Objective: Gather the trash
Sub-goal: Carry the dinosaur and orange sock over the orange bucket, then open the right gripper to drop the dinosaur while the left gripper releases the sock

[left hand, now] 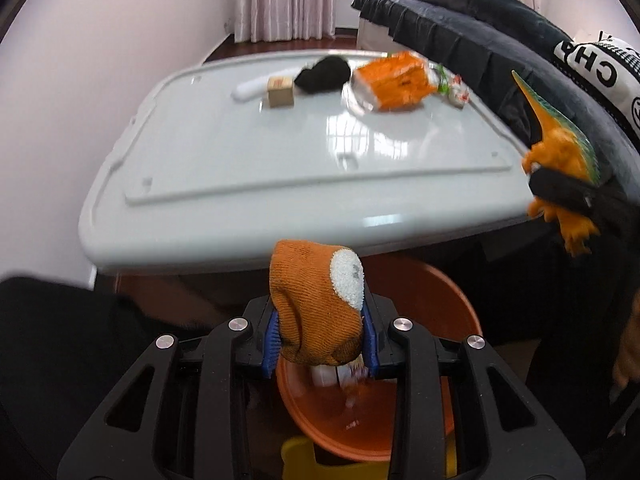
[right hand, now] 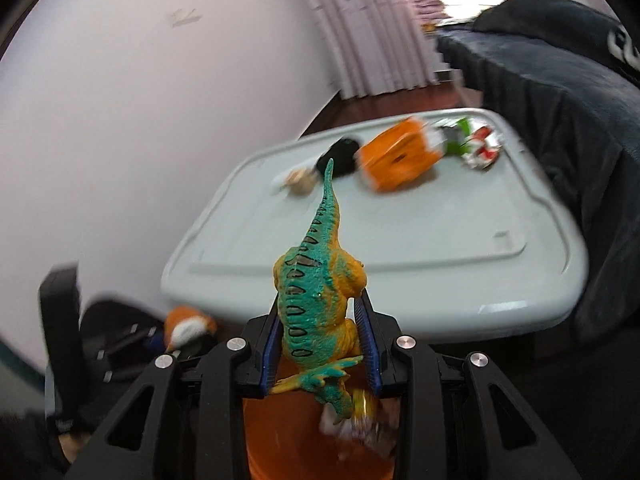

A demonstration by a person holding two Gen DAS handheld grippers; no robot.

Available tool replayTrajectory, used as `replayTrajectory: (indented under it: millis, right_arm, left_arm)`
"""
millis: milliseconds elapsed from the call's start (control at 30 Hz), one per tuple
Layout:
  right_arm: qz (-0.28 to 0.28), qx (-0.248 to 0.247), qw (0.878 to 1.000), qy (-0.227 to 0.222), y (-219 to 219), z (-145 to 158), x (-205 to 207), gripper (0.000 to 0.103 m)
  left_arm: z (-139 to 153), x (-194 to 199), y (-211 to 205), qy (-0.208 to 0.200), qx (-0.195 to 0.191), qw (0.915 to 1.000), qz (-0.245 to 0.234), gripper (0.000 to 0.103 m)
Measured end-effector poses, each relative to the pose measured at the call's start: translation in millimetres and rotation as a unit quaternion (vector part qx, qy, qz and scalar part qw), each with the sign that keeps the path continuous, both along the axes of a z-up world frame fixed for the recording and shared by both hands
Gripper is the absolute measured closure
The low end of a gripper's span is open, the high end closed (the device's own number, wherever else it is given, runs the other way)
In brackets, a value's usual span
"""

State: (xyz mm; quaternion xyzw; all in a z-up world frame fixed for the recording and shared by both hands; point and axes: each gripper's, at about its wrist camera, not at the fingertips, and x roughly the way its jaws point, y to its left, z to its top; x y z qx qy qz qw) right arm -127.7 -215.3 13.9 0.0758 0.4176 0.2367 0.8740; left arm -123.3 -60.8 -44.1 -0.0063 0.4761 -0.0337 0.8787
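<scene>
My left gripper (left hand: pixel 320 340) is shut on an orange knitted sock with a white patch (left hand: pixel 316 304), held over an orange basin (left hand: pixel 452 300) that holds some wrappers (left hand: pixel 344 376). My right gripper (right hand: pixel 320 344) is shut on an orange and teal toy dinosaur (right hand: pixel 316 296), also above the orange basin (right hand: pixel 280 440). The dinosaur and right gripper show at the right edge of the left wrist view (left hand: pixel 560 168). The sock and left gripper show low left in the right wrist view (right hand: pixel 188 328).
A pale grey bin lid (left hand: pixel 280 160) serves as a tabletop beyond the basin. On its far side lie an orange packet (left hand: pixel 392 80), a black cloth (left hand: pixel 324 74), a small wooden block (left hand: pixel 280 92), a white tube (left hand: pixel 252 88) and a red-green wrapper (left hand: pixel 454 88). A dark bed (left hand: pixel 500 52) stands at right.
</scene>
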Motion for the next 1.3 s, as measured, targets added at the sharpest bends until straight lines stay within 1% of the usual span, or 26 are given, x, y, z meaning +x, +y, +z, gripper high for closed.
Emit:
replayTrajectory:
  millis: [100,233,533,700,1233,1300]
  right_arm:
    - [0.023,-0.021,0.999,0.02,15,-18,-24,0.069]
    - [0.036,-0.034,0.997,0.052,25,-39,-35,0.069]
    - [0.035,-0.048,0.994,0.09,27,-57,-28,0.069]
    - [0.034,-0.049,0.993,0.098,26,-61,-28,0.069]
    - [0.041,-0.05,0.993,0.102,29,-64,-26,0.069]
    - [0.042,-0.052,0.992,0.107,30,-66,-25,0.068]
  left_arm:
    - [-8,-4,-2,0.016,-0.002,0.9999,-0.003,0.072]
    - [-12,-2,-2,0.025,-0.003,0.9997,-0.002,0.072]
    - [-33,2,-3,0.072,-0.014,0.9973,-0.007,0.072]
    - [-40,5,-2,0.086,-0.022,0.996,-0.007,0.072]
    - [-42,5,-1,0.093,-0.023,0.9954,-0.007,0.072]
    - [-43,6,-1,0.098,-0.023,0.9949,-0.007,0.07]
